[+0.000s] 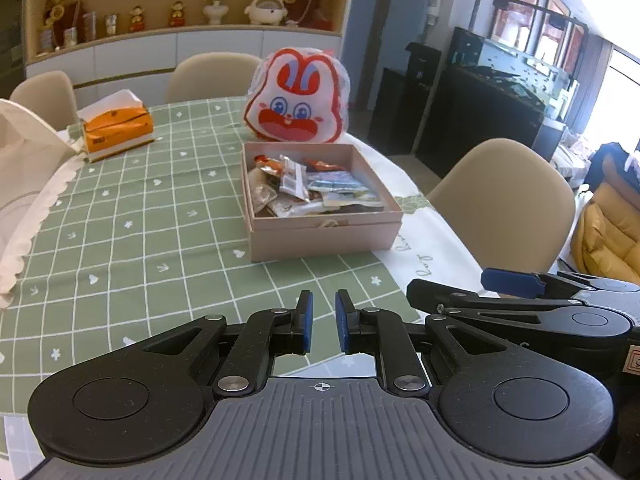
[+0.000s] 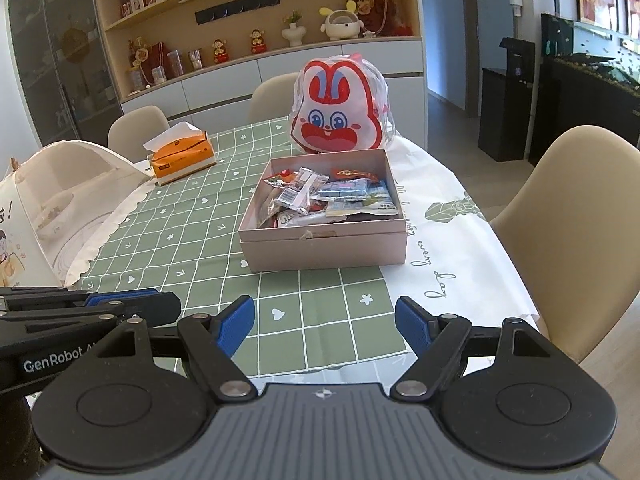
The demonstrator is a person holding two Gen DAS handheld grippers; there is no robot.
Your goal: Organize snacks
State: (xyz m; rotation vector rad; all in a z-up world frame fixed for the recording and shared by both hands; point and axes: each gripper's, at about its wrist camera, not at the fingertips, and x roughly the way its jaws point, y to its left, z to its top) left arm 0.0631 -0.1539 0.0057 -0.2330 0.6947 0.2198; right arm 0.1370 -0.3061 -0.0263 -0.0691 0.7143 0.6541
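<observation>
A pink box [image 2: 324, 246] full of wrapped snacks [image 2: 332, 196] sits on the green checked tablecloth [image 1: 132, 216], with a red-and-white rabbit bag [image 2: 340, 108] upright just behind it. Both grippers hover near the table's front edge, well short of the box — the left gripper [image 1: 324, 322] with its 2 fingers nearly together and nothing between them, the right gripper [image 2: 325, 326] spread wide. An orange tissue pack [image 1: 118, 128] lies far left.

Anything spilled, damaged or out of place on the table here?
Nothing spilled. The snack packets lie jumbled inside the open pink box, none on the tablecloth. Both grippers are empty, left nearly closed, right wide open.
</observation>
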